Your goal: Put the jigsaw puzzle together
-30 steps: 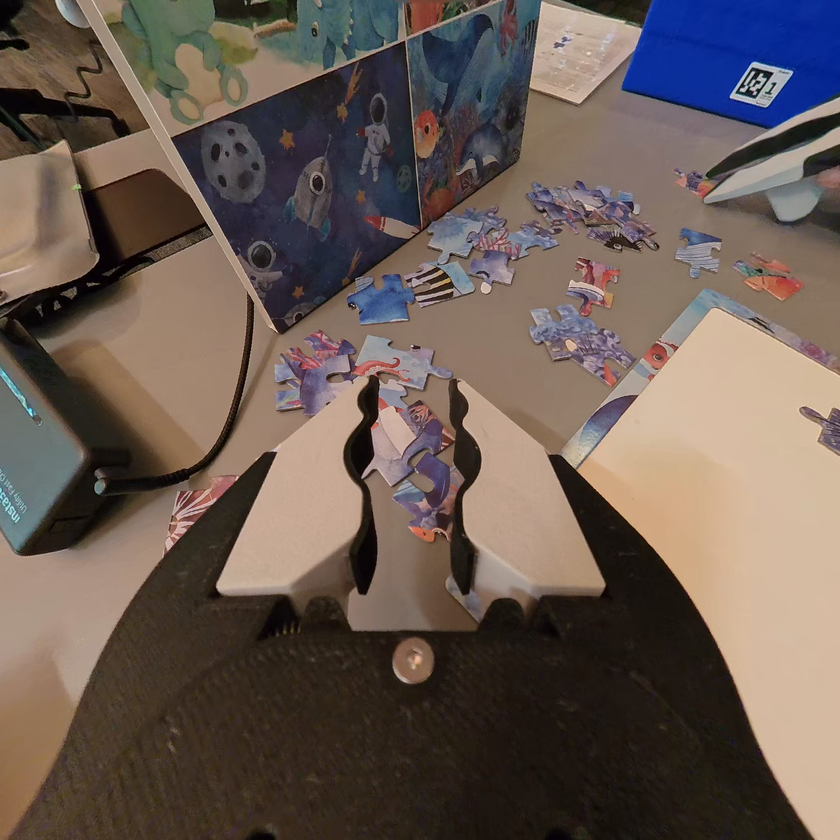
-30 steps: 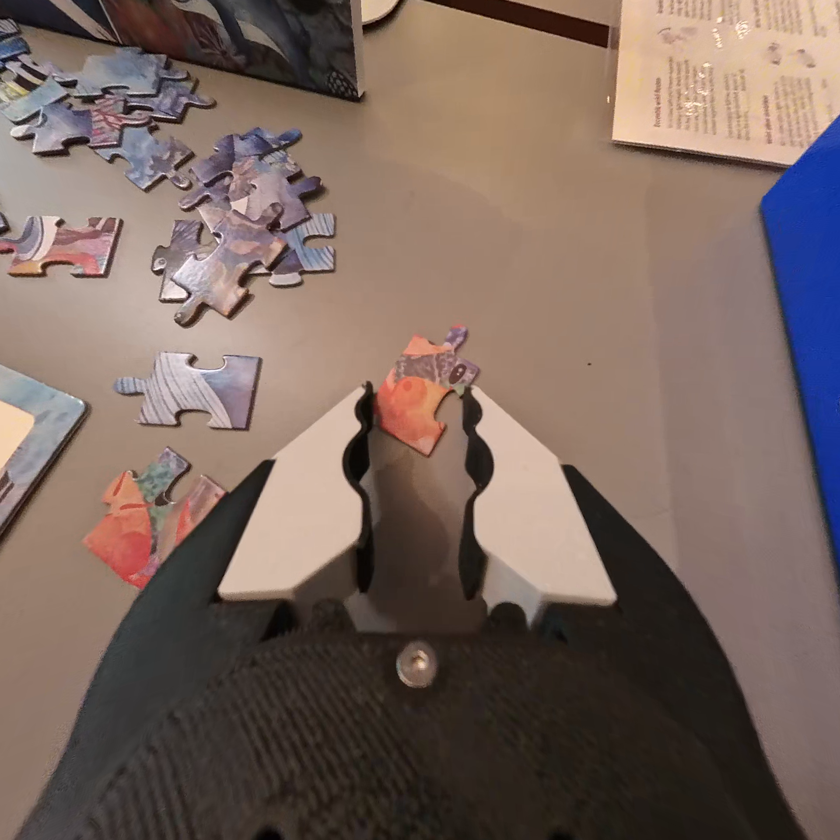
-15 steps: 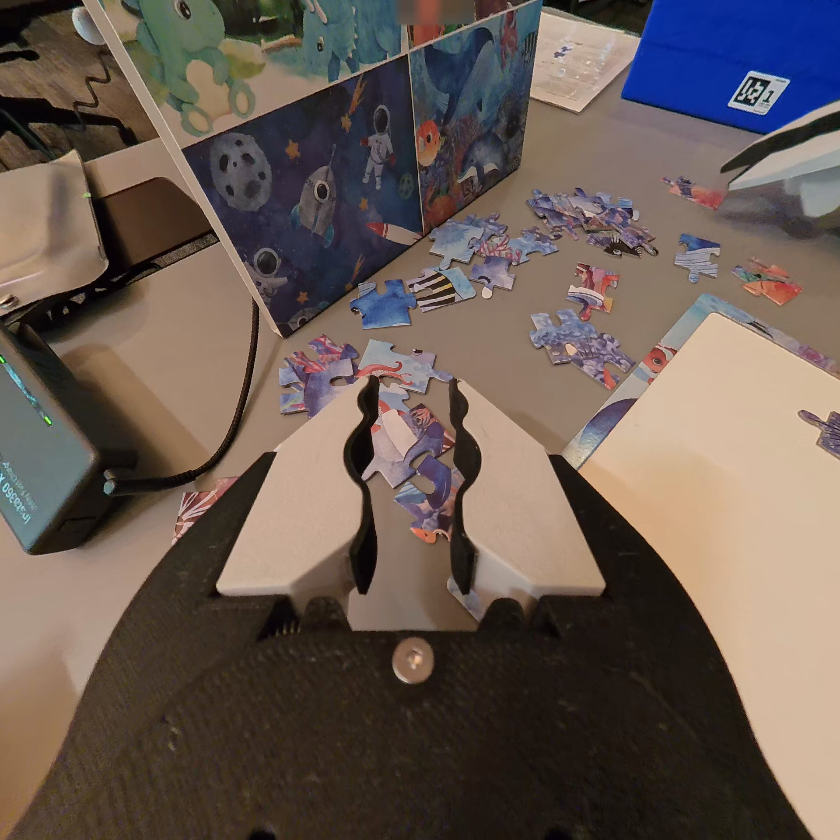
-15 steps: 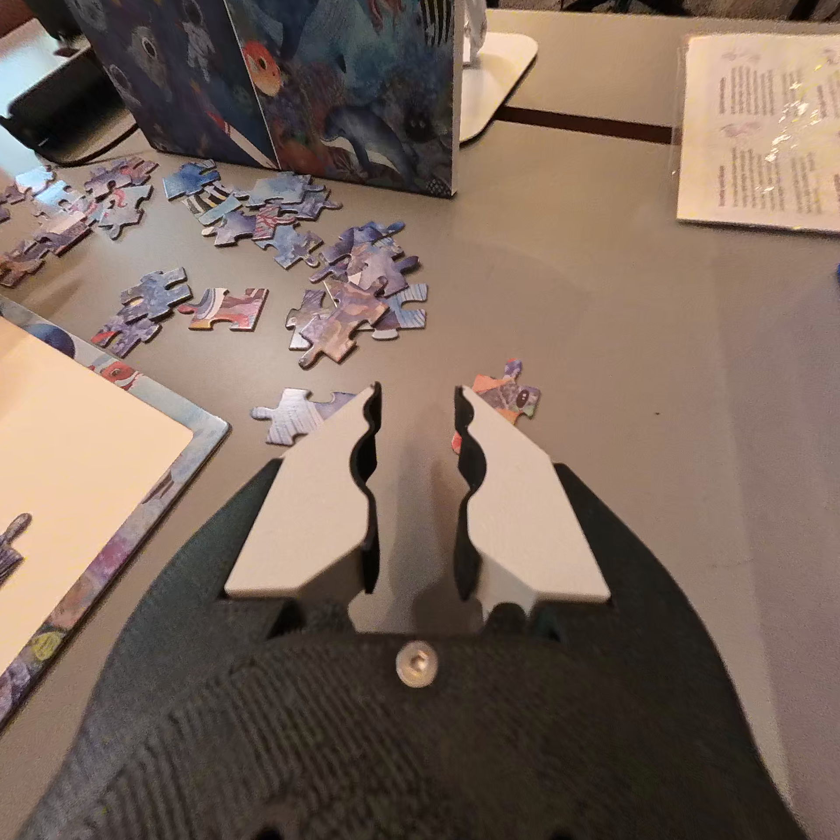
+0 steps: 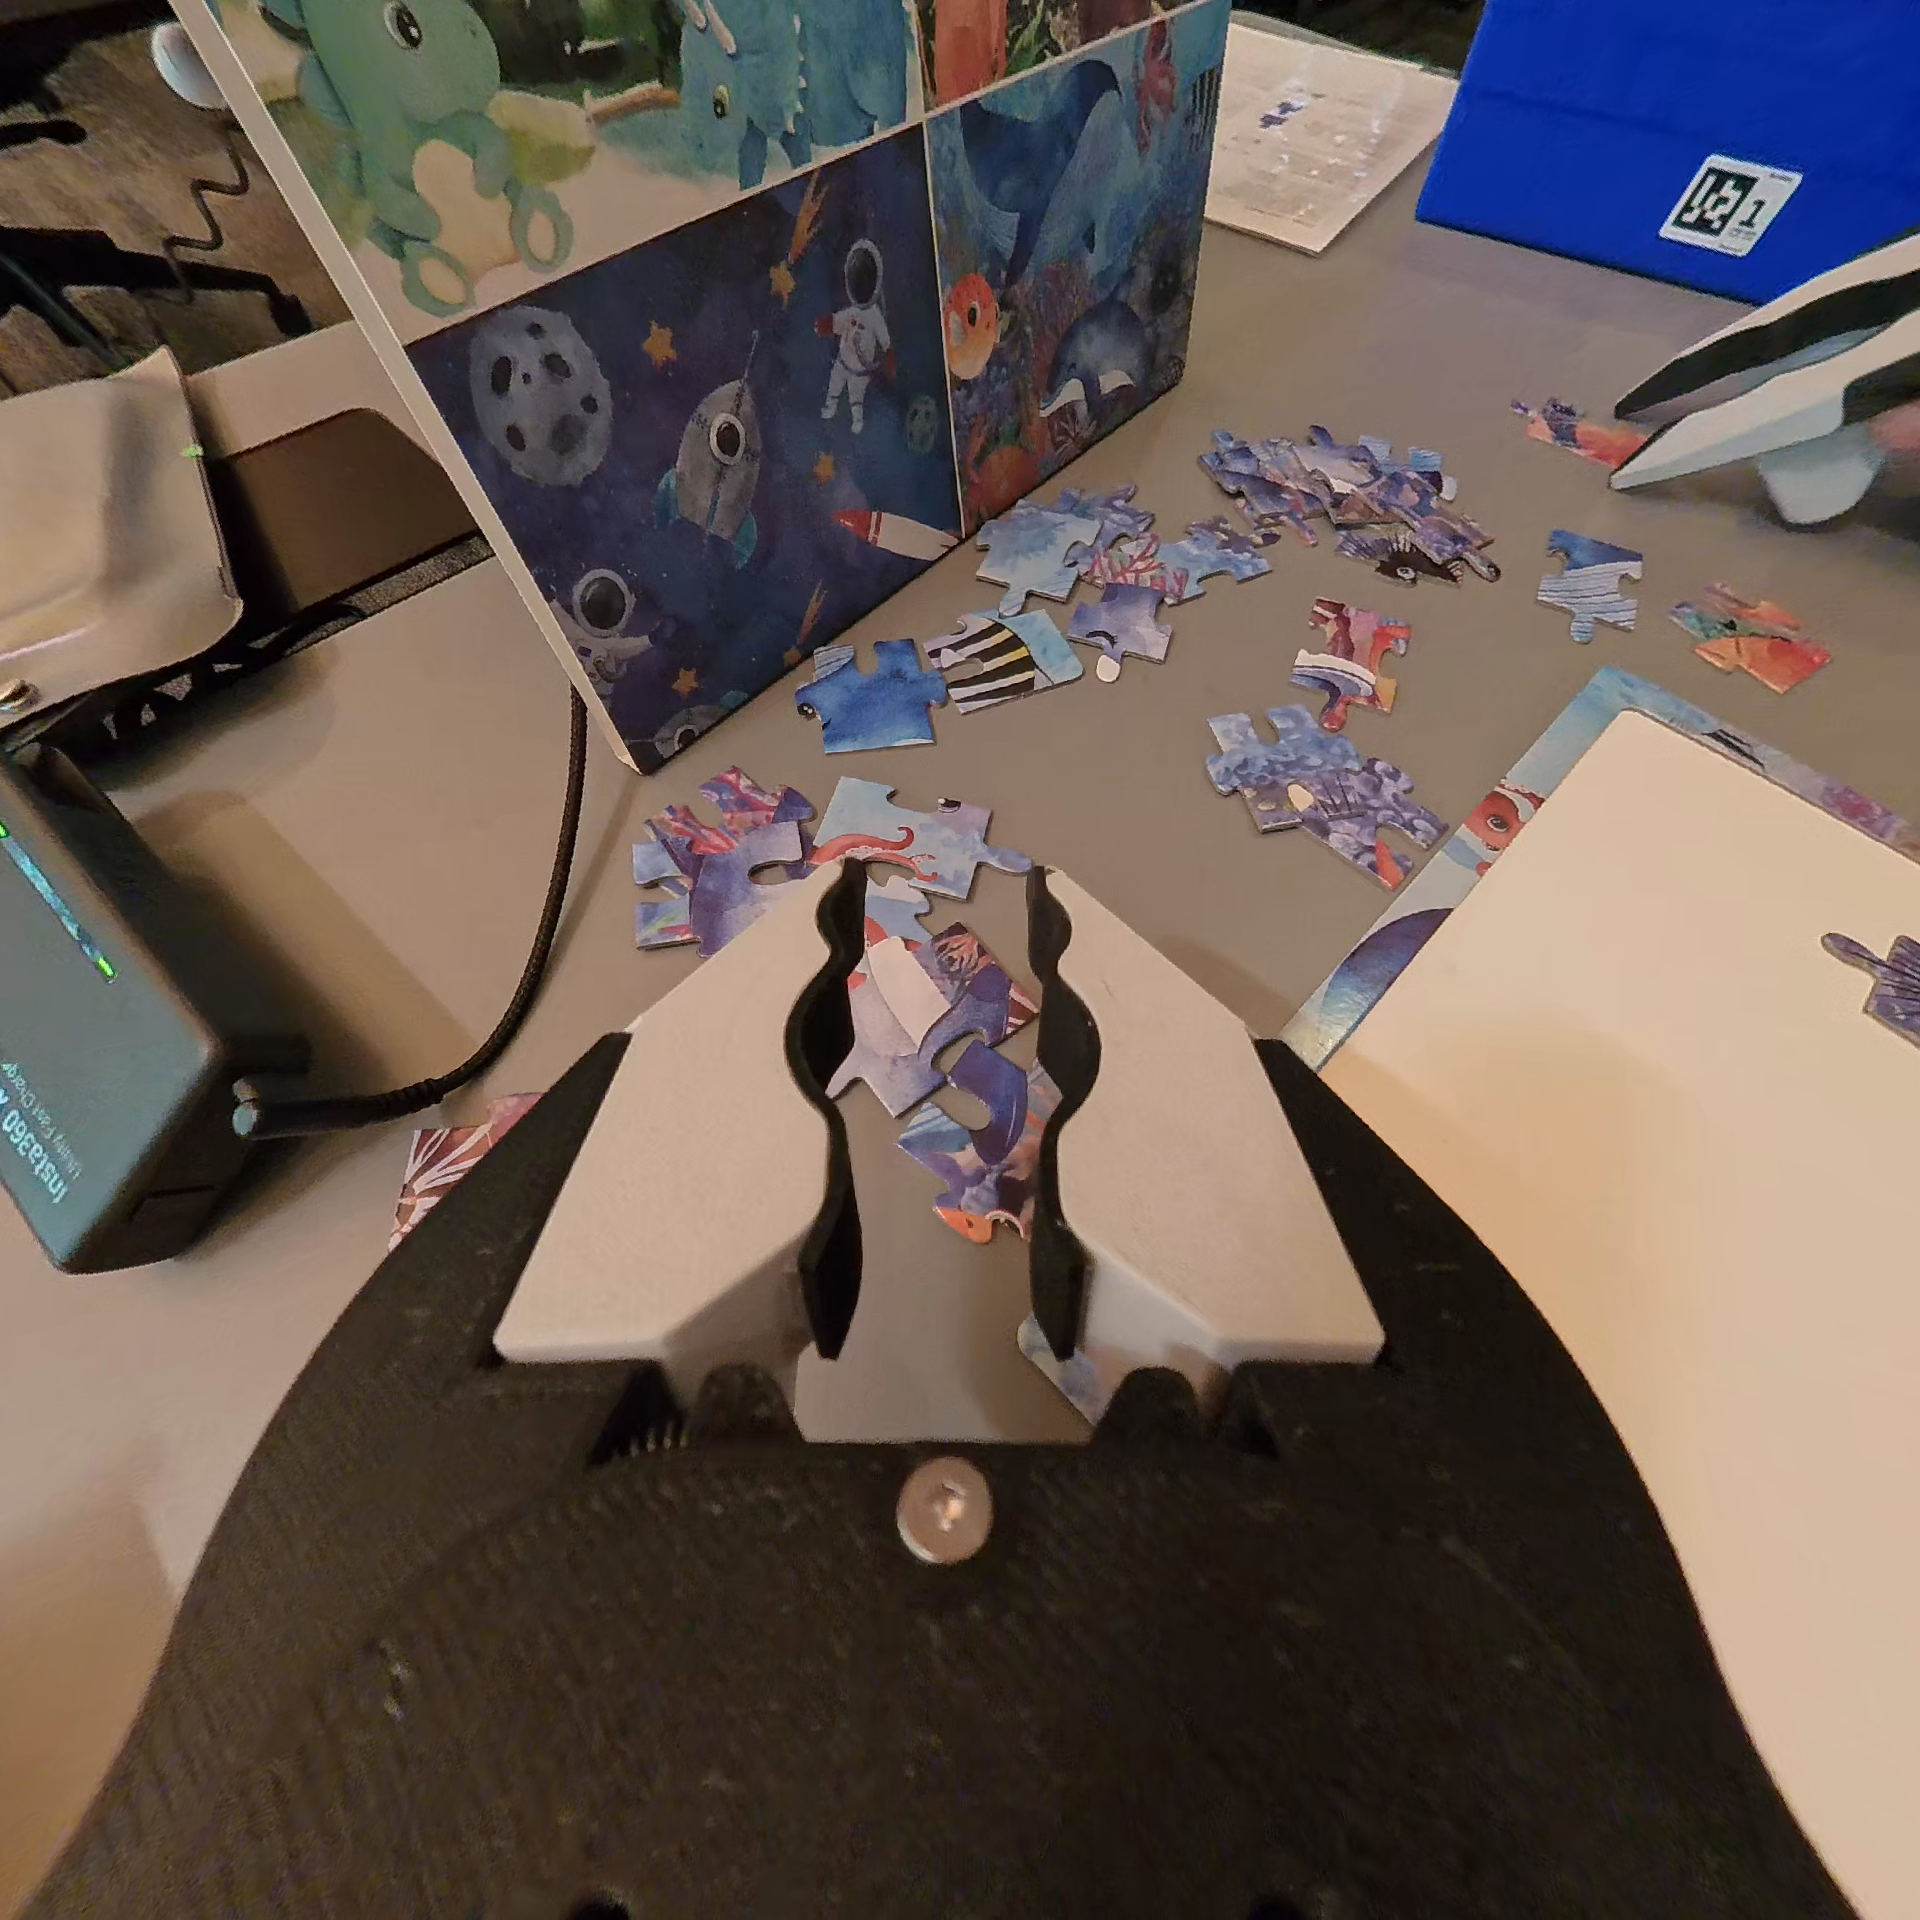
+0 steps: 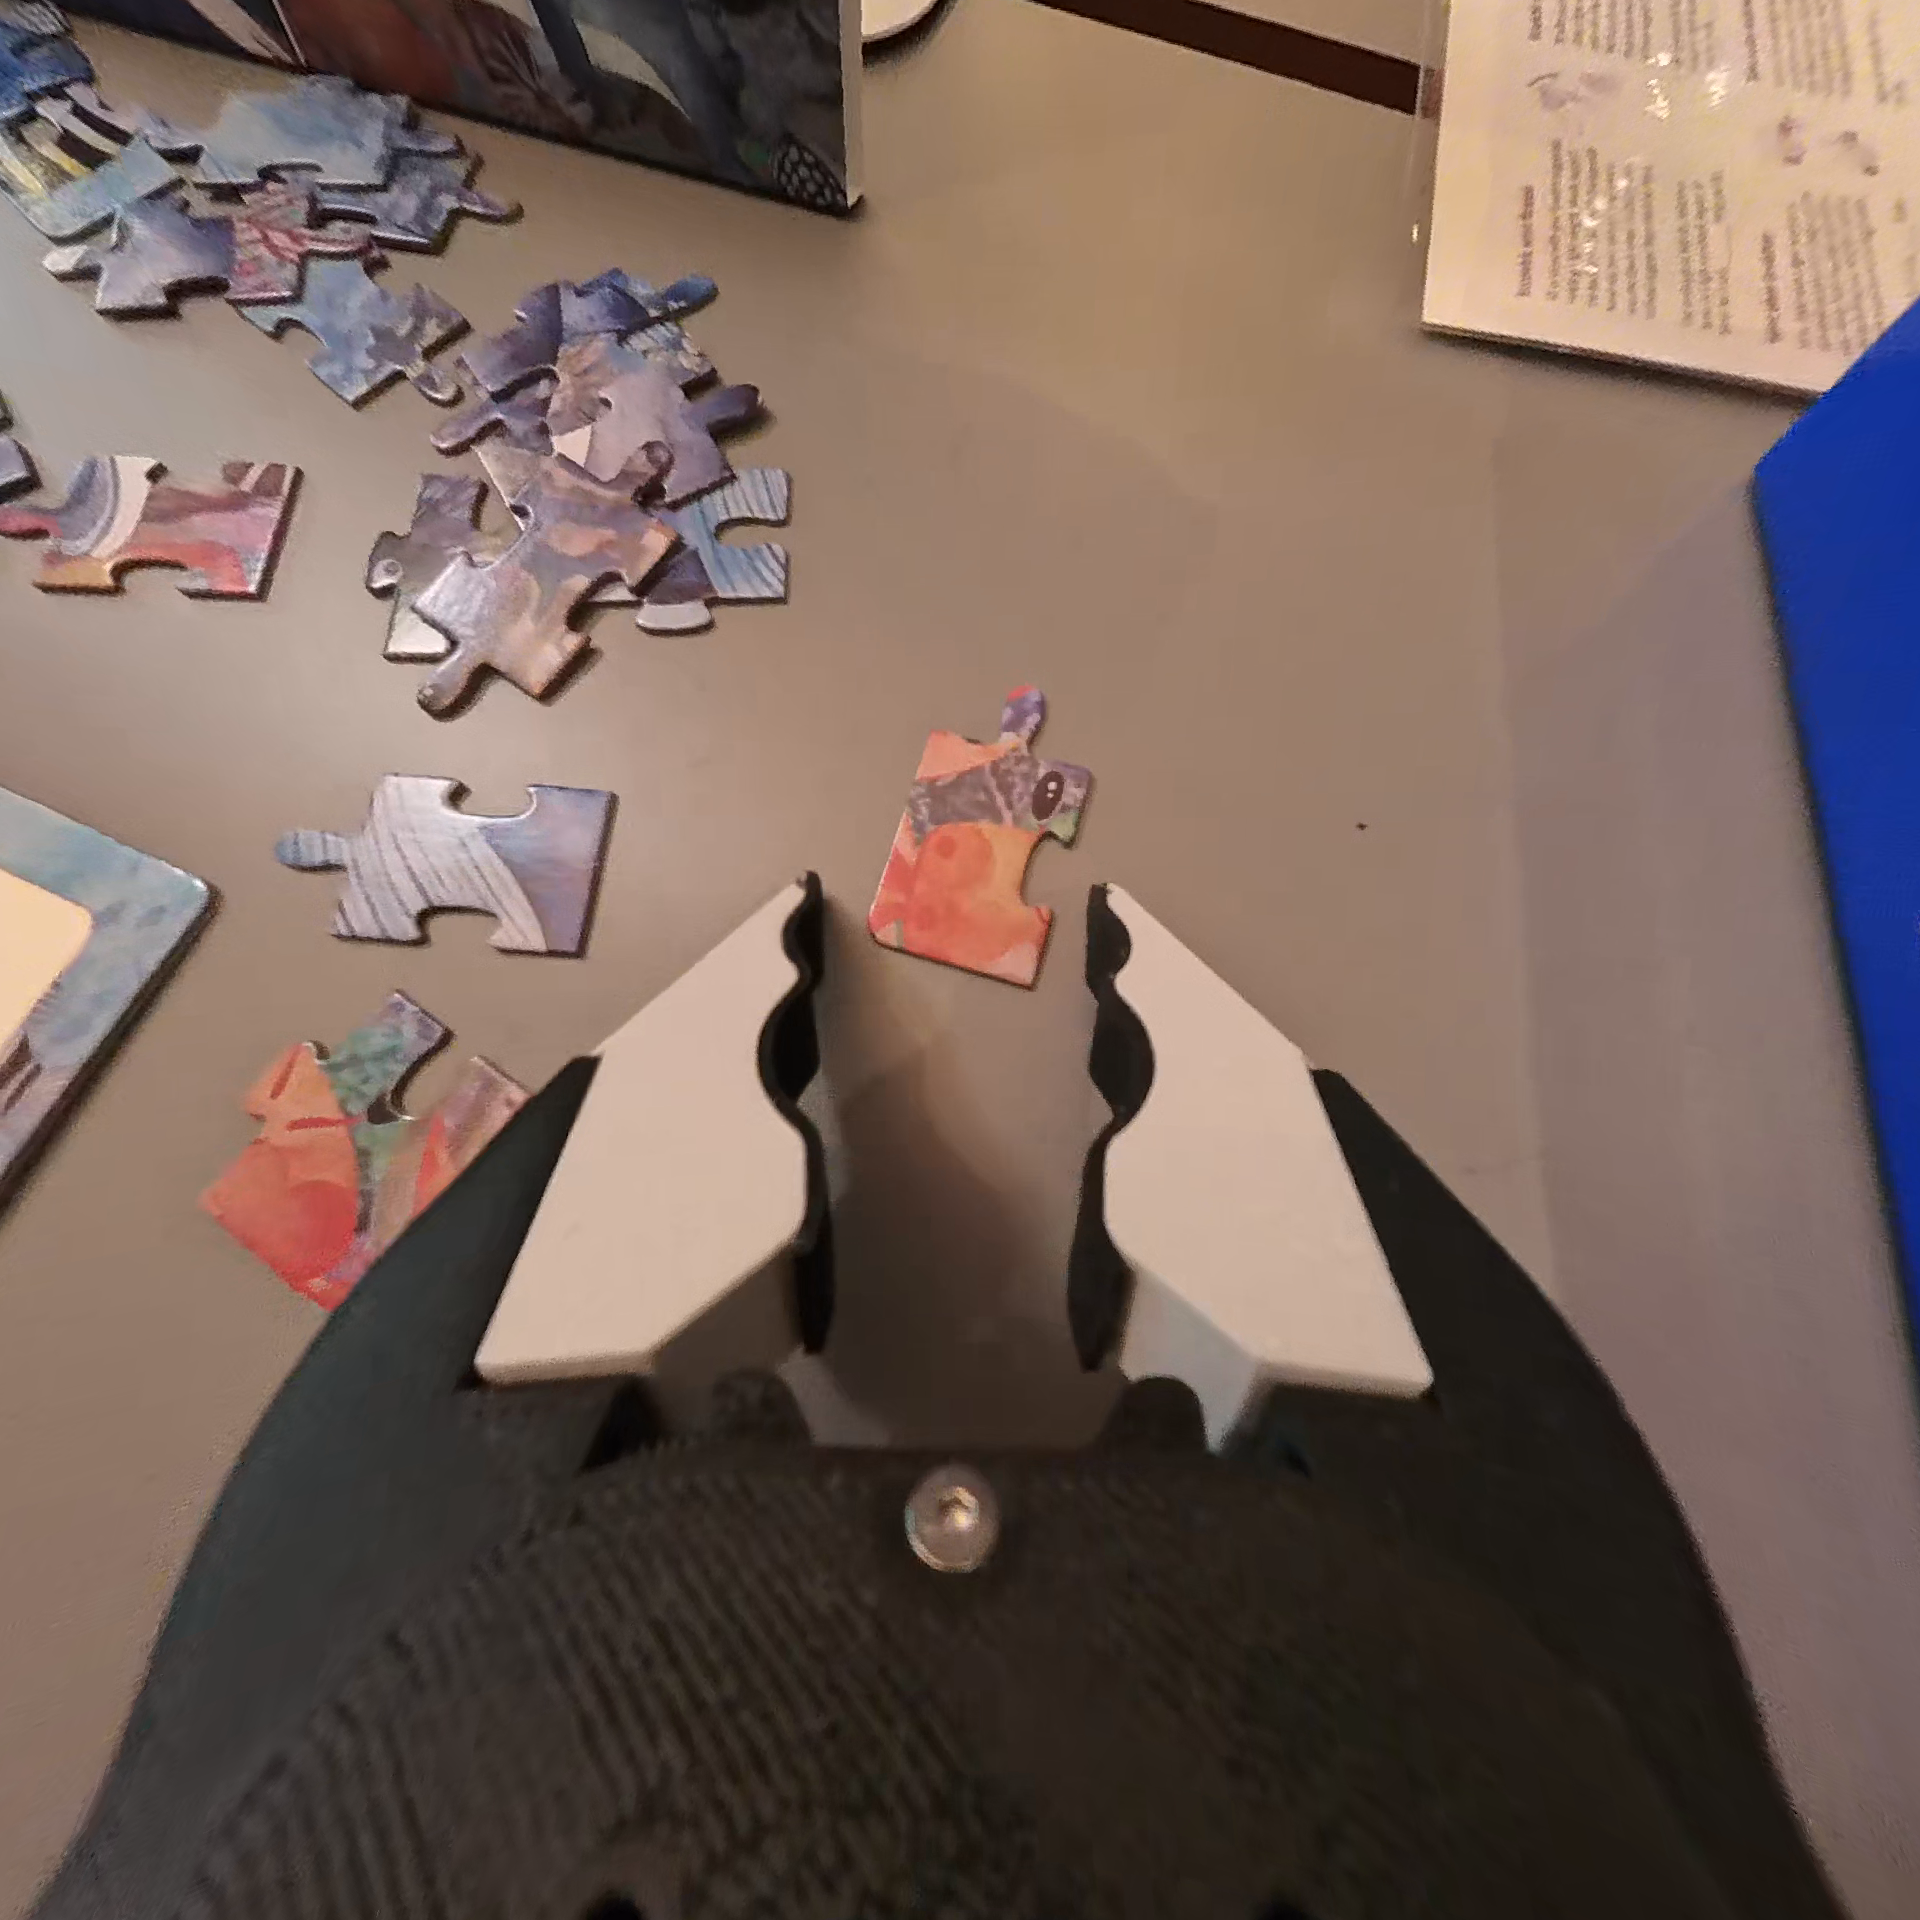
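The right gripper [image 6: 951, 894] had its two fingers spread wide and empty, tips low over the grey table [image 6: 1195, 520], with an orange and purple puzzle piece [image 6: 977, 862] lying flat just ahead of the gap and touching neither finger. A second earlier that same piece sat between narrower fingers; half a second earlier the gripper had lifted and swung aside, and it had now come back with a wider opening, which suggested a second try at picking the piece up. Beside it lay a blue striped piece [image 6: 462, 868], an orange pair [image 6: 332, 1164] and a heap of blue pieces [image 6: 582, 520]. The left gripper [image 5: 945, 883] had hardly shifted: its fingers were parted and held nothing, poised above a small pile of blue pieces [image 5: 945, 1049]. To its right, the puzzle tray [image 5: 1621, 1091] was almost bare, with one piece [image 5: 1886, 987] in it, so assembly had barely begun. The picture box [image 5: 810, 436] stood behind the scattered pieces.
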Tool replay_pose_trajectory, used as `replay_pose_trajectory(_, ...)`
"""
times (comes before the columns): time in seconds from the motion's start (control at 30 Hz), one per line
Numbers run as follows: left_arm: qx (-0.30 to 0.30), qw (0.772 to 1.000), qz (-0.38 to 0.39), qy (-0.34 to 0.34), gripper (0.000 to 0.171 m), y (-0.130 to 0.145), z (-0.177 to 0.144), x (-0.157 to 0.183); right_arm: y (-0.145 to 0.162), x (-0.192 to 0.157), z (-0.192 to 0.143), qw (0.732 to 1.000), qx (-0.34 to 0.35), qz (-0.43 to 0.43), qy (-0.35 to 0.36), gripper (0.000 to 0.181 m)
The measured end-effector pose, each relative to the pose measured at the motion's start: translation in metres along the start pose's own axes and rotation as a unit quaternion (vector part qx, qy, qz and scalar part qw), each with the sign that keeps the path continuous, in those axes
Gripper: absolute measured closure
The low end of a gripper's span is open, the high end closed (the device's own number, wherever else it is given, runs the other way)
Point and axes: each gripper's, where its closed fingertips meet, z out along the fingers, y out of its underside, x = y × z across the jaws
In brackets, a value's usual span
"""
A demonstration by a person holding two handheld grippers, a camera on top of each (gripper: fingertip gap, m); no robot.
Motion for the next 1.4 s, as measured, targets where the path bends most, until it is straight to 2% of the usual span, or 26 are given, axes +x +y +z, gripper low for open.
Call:
replay_pose_trajectory(0.23,0.003,1.000,0.001,-0.001,0.142,-0.002,-0.001,0.000,0.005,0.024,-0.008,0.999,0.000,0.018,0.040,0.139)
replay_pose_trajectory(0.37,0.000,1.000,0.002,0.000,0.142,0.000,0.000,0.001,-0.004,0.015,-0.009,0.999,0.027,0.026,0.009,0.132)
replay_pose_trajectory(0.53,0.000,1.000,0.000,0.001,0.142,0.000,0.000,0.001,-0.002,0.019,0.002,1.000,0.002,-0.001,0.013,0.126)
replay_pose_trajectory(0.7,0.002,1.000,-0.002,0.003,0.142,0.000,0.001,0.001,-0.006,0.020,0.006,1.000,0.003,0.008,-0.019,0.133)
replay_pose_trajectory(0.77,0.001,1.000,-0.001,0.003,0.142,0.000,0.001,0.002,-0.006,0.017,0.006,1.000,0.002,-0.003,-0.025,0.150)
replay_pose_trajectory(0.83,0.001,1.000,0.000,0.004,0.142,0.000,0.001,0.003,-0.006,0.013,0.006,0.999,0.002,-0.021,-0.024,0.157)
replay_pose_trajectory(1.2,0.010,1.000,0.007,-0.001,0.142,-0.006,-0.004,0.003,-0.004,0.004,0.002,0.999,0.004,-0.034,-0.024,0.157)
replay_pose_trajectory(1.4,0.009,1.000,0.009,-0.002,0.142,-0.006,-0.004,0.003,-0.022,-0.011,-0.012,0.997,0.060,-0.032,-0.047,0.157)
